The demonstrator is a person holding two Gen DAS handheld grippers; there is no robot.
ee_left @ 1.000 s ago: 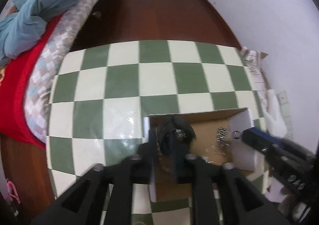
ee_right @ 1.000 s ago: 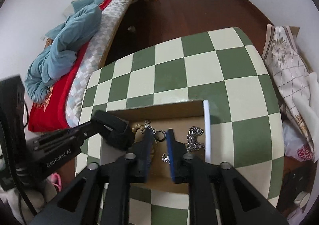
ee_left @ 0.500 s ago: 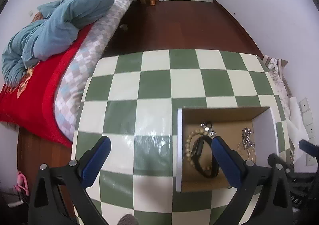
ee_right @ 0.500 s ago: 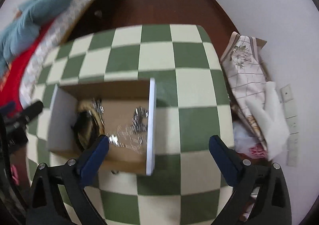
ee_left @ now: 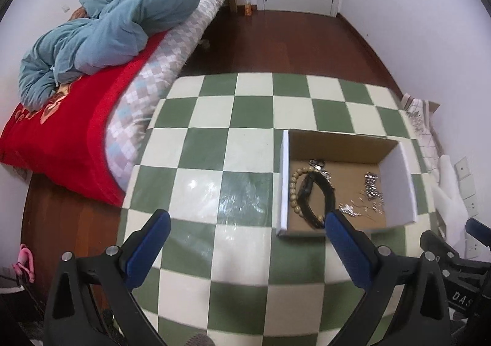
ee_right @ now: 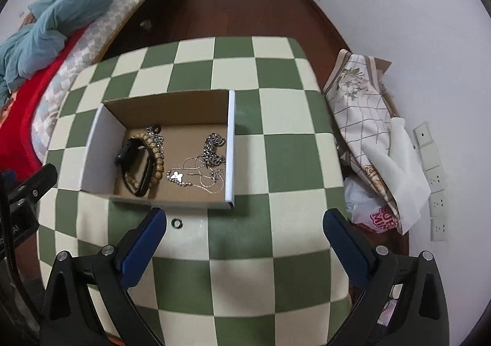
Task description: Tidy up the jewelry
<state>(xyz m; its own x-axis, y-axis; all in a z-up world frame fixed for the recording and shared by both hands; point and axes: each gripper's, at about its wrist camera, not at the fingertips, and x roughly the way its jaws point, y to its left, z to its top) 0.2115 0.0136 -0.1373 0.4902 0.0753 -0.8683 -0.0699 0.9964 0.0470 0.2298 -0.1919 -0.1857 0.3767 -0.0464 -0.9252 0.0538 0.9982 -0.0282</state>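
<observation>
While both grippers hang over the checkered table (ee_right: 285,162), the surroundings read as follows: bed (ee_left: 76,137) w/ red cover and blue quilt (ee_left: 101,39) to the left, wood floor (ee_right: 245,11) beyond, folded cloth (ee_right: 359,106) and a plastic bag (ee_right: 368,208) off the table's right edge.

Box (ee_right: 231,143): open cardboard, sits on the table, white walls on left and right. Contents: black watch (ee_right: 135,165) lying over a bead bracelet (ee_right: 156,159) at left; thick chain (ee_right: 213,149) and thin necklace (ee_right: 196,177) w/ butterfly charm at right. Nothing covers the box.

Ring (ee_right: 177,223): small, dark, lies on the table just outside the box's near wall.

Left gripper (ee_left: 245,223): jaws have just been opening, now spread wide, nothing between them but bare table. Box lies ahead and to its right; the right fingertip overlaps the box's near corner in its view.

Right gripper (ee_right: 245,223): jaws have just been opening, spread wide, empty. Box lies ahead, toward its left finger; ring sits just inside the left fingertip (ee_right: 153,223), not touching. Part of the left gripper shows at the left edge of the right view, beside the box.
</observation>
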